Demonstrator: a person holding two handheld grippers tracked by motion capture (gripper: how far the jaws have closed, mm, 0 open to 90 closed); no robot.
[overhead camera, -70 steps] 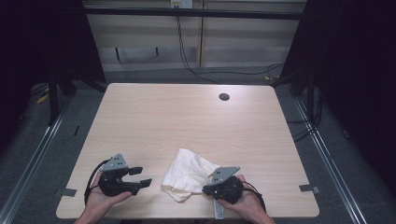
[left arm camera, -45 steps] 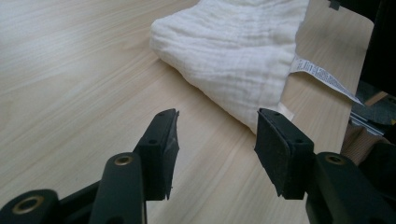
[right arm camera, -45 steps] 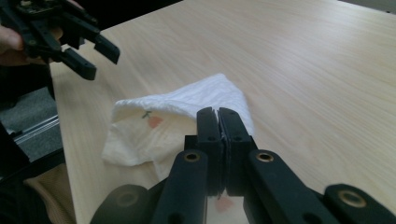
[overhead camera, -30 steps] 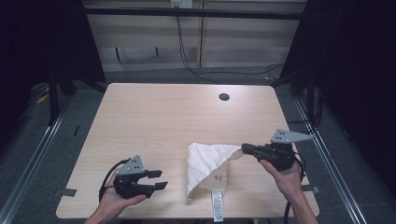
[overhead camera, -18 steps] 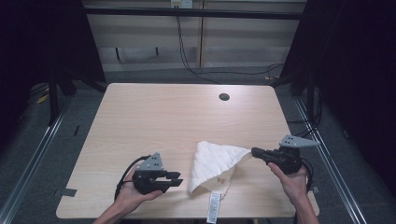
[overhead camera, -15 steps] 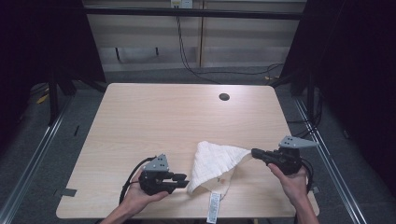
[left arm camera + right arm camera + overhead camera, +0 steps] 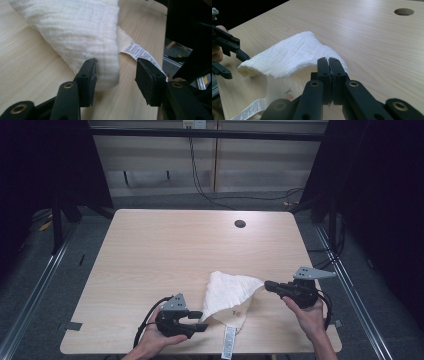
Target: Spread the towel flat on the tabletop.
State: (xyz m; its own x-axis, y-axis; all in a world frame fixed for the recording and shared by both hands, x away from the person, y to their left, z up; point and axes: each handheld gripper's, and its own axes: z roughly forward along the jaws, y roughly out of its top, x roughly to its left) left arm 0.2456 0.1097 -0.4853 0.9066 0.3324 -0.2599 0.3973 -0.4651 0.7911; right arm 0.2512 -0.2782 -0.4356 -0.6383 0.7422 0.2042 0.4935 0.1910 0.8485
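A white crinkled cloth (image 7: 227,295) lies on the wooden table (image 7: 175,250) near its front edge, drawn out into a triangle. Its printed label (image 7: 228,349) hangs toward the table edge. My right gripper (image 7: 266,285) is shut on the cloth's right corner, and in the right gripper view its jaws (image 7: 328,60) pinch a thin fold of the cloth (image 7: 292,56). My left gripper (image 7: 200,320) sits at the cloth's near left corner. Its jaws have just been opening. They stand apart (image 7: 116,67) with the folded corner of the cloth (image 7: 82,32) between them, against one pad.
A round cable hole (image 7: 240,224) sits in the table's far right part. Metal rails run along the floor on both sides of the table. The label (image 7: 140,52) lies just beyond my left gripper's right jaw.
My left gripper has slid right and reached the cloth's near corner. My right gripper has sunk toward the table, still holding its corner, and the cloth now lies lower and flatter.
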